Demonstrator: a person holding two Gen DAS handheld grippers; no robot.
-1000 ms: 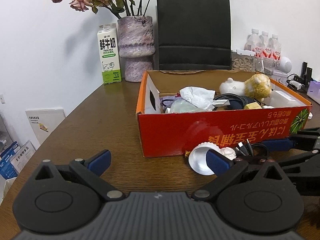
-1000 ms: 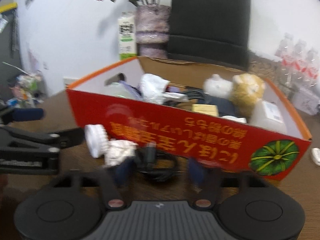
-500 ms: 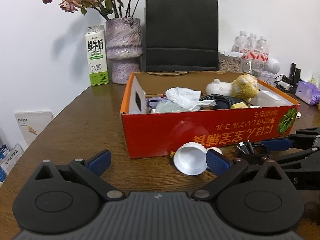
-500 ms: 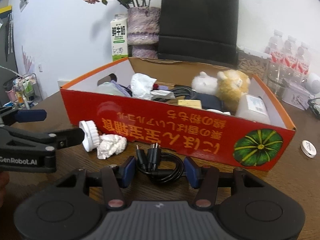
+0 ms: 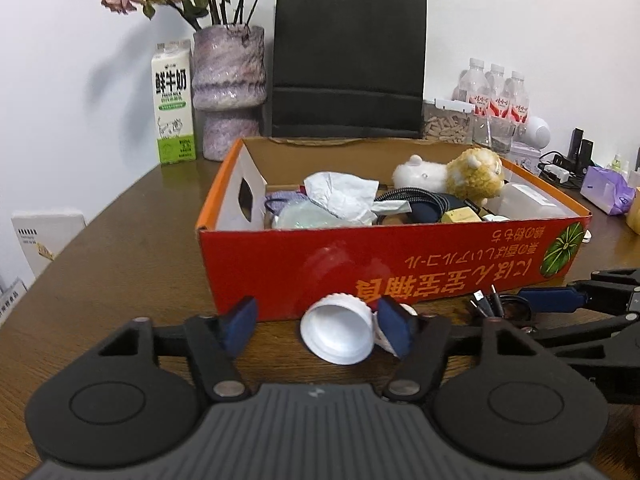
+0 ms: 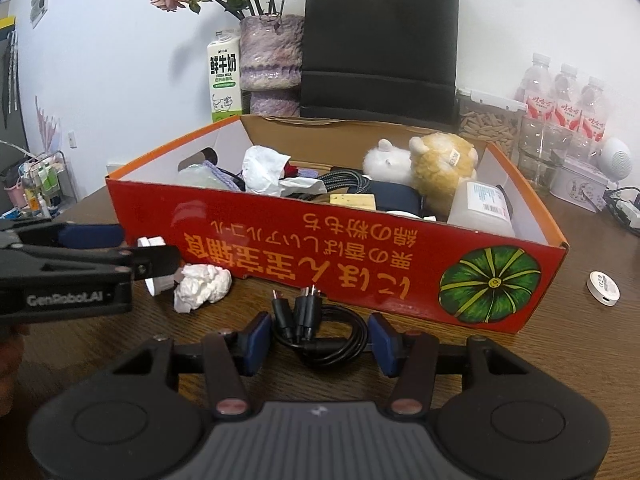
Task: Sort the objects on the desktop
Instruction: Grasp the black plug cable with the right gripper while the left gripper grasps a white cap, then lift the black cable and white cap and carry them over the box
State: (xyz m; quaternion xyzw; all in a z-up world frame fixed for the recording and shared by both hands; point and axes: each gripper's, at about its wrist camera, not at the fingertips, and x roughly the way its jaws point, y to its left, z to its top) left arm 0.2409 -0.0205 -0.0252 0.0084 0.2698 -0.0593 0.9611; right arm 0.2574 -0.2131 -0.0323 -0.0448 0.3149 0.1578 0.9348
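While the left gripper [image 5: 318,326] closes around the white cap [image 5: 338,334] without pinching it yet, the right gripper [image 6: 318,338] brackets the black cable [image 6: 320,334], grip unclear, before the red box [image 6: 360,264].

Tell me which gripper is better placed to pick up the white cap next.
Left. The left gripper already has the white cap between its closing jaws, in front of the red box. The right gripper straddles the black cable instead, to the cap's right.
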